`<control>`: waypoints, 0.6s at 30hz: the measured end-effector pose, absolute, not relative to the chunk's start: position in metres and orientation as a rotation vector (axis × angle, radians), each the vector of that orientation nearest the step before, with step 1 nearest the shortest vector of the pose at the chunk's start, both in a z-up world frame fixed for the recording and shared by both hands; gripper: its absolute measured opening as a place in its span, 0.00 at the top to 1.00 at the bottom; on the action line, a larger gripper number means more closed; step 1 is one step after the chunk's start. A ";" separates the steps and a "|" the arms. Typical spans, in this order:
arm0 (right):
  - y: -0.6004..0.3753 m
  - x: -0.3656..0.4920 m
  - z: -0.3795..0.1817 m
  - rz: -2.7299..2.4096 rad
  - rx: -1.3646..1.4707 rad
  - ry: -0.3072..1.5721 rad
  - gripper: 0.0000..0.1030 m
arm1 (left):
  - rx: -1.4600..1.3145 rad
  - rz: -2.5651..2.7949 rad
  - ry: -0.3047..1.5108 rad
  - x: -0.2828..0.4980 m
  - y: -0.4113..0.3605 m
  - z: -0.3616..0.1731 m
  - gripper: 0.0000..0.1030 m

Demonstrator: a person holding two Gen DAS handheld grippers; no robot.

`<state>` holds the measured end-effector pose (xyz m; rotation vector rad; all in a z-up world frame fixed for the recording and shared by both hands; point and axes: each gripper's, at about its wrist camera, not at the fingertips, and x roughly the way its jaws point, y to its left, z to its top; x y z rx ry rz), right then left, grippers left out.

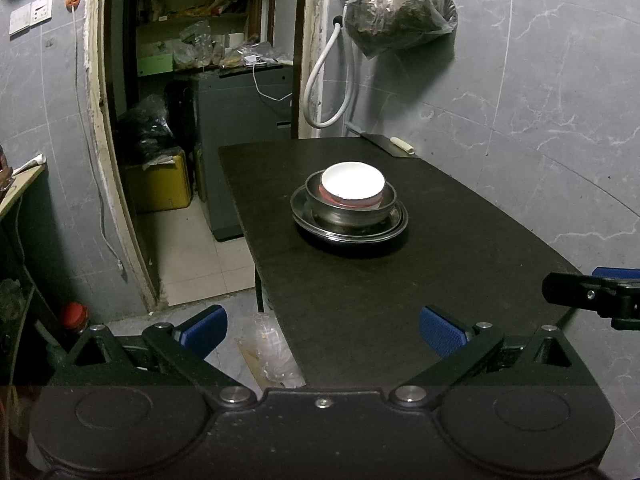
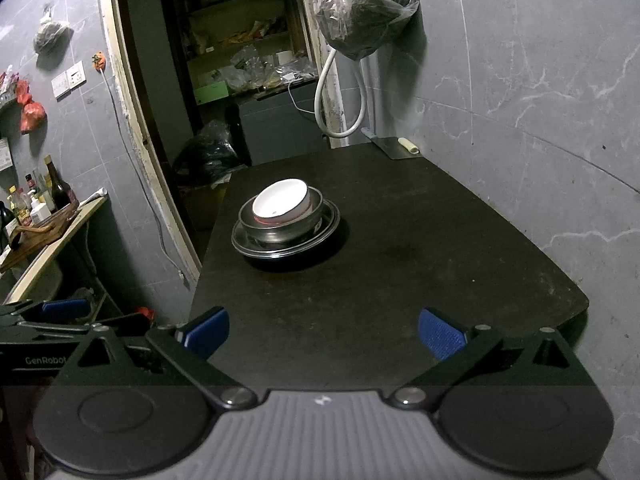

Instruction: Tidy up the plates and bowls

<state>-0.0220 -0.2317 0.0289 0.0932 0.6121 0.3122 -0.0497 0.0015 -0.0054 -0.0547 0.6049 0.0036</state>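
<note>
A white bowl (image 1: 353, 185) with a red outside sits inside a steel bowl (image 1: 348, 212), which stands on stacked steel plates (image 1: 394, 229) in the middle of a dark table (image 1: 400, 300). The same stack shows in the right wrist view: white bowl (image 2: 280, 199), steel bowl (image 2: 282, 232), plates (image 2: 328, 229), table (image 2: 400, 272). My left gripper (image 1: 323, 330) is open and empty at the table's near left edge, well short of the stack. My right gripper (image 2: 324, 330) is open and empty above the near edge. Part of it shows in the left wrist view (image 1: 592, 292).
A cleaver (image 1: 384, 143) lies at the table's far edge by the grey wall. A filled plastic bag (image 1: 400, 8) hangs above it beside a white hose (image 1: 320, 80). An open doorway with shelves is at the back left. A side counter with bottles (image 2: 44, 196) stands left.
</note>
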 end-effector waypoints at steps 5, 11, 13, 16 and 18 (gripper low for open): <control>-0.234 -0.022 0.027 0.311 0.094 0.615 0.00 | -0.054 0.002 0.608 -0.049 0.001 -0.006 0.01; -0.236 -0.021 0.026 0.313 0.095 0.618 0.00 | -0.050 0.000 0.611 -0.049 -0.001 -0.006 0.01; -0.236 -0.021 0.026 0.313 0.094 0.618 0.00 | -0.049 0.001 0.611 -0.050 -0.001 -0.006 0.01; -0.236 -0.021 0.026 0.313 0.094 0.618 0.00 | -0.050 0.001 0.610 -0.050 -0.001 -0.006 0.01; -0.236 -0.021 0.026 0.312 0.095 0.617 0.00 | -0.050 0.000 0.611 -0.049 -0.001 -0.006 0.01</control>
